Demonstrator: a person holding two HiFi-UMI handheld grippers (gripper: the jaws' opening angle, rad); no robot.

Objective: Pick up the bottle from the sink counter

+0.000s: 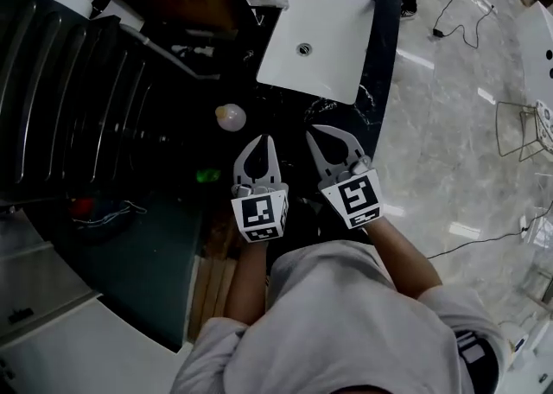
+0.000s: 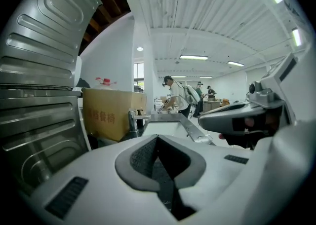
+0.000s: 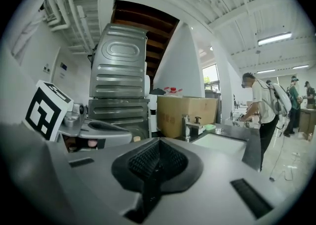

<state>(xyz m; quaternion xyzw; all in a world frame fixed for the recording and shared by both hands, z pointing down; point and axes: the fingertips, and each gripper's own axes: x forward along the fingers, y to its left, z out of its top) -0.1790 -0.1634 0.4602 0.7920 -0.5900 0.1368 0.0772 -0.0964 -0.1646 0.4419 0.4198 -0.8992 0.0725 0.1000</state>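
— So, where does the bottle [image 1: 231, 116] lie from the fingers?
— On the dark bench [image 1: 380, 64], at about 11 o'clock from the left gripper [image 1: 264, 138], near its tips but apart from them. From the right gripper [image 1: 316, 133] it sits at about 10 o'clock and farther off, so the left is nearer.
— And the fingers?
— Both pairs are pressed together with nothing between them. They'd need to part before any grasp.
— Its long axis?
— Upright, I judge: from above only a pale round top shows.
— What's unclear?
— Its body and base hide under that top, the bench is dim, and the left gripper view shows the sink [image 1: 333, 29] ahead but not the bottle.
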